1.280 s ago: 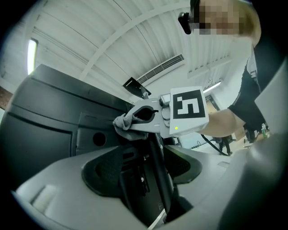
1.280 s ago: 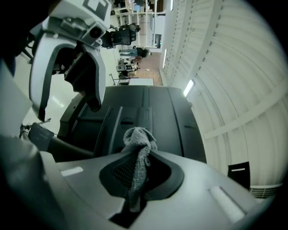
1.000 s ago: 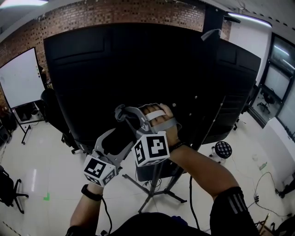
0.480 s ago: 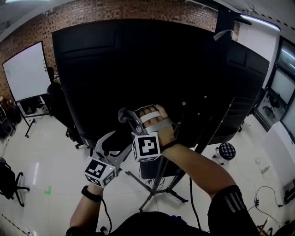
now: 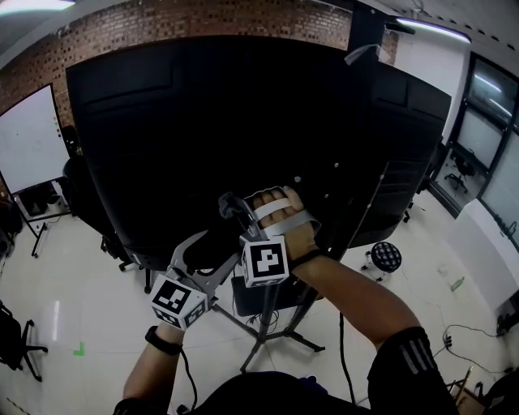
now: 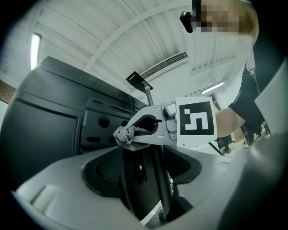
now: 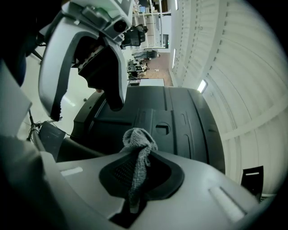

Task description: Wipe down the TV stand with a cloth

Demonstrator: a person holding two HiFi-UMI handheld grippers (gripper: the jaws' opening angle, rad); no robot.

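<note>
**Both tools slide rightward**

Since a moment ago the pair has moved right along the black TV panel point(image 5: 203, 121). Left gripper point(image 6: 144, 179): jaws apart, empty. Right gripper point(image 7: 132, 179) pinches the grey cloth point(image 7: 138, 143) near that panel, above the TV stand point(image 5: 263, 328) legs.

Cloth point(image 7: 137, 148): grey, rough, nubbly knit. TV back panel point(image 5: 203, 121): matt black plastic. Floor point(image 5: 73, 292): glossy pale tile. Far wall point(image 5: 162, 20): rough brick.
</note>
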